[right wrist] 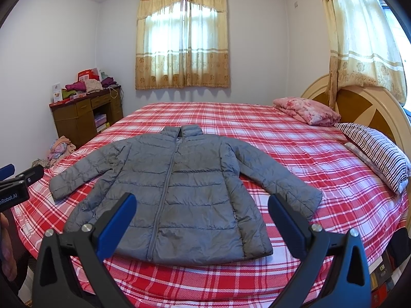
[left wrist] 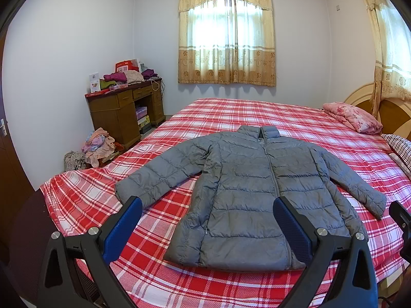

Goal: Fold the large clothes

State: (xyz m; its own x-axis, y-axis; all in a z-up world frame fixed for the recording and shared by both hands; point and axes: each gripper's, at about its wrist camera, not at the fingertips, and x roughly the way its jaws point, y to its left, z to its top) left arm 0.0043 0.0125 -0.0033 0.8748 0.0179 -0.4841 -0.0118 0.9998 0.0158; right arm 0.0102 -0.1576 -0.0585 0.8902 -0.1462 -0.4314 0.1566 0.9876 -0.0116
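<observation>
Two grippers, our left gripper (left wrist: 207, 211) and right gripper (right wrist: 202, 209), hover spread and empty over a grey puffer jacket (left wrist: 253, 190) lying flat, zipped, on the plaid bed (left wrist: 257, 110). We judge it light, soft and slippery; cuffs and hem offer the surest hold.

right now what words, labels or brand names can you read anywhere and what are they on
"nRobot.AI", cut off at the frame edge, white letters on the black body of the left tongs as seen from the right wrist view.
Red boxes and white card on the wooden desk: print too small to read.
Grey puffer jacket: no readable label.
</observation>
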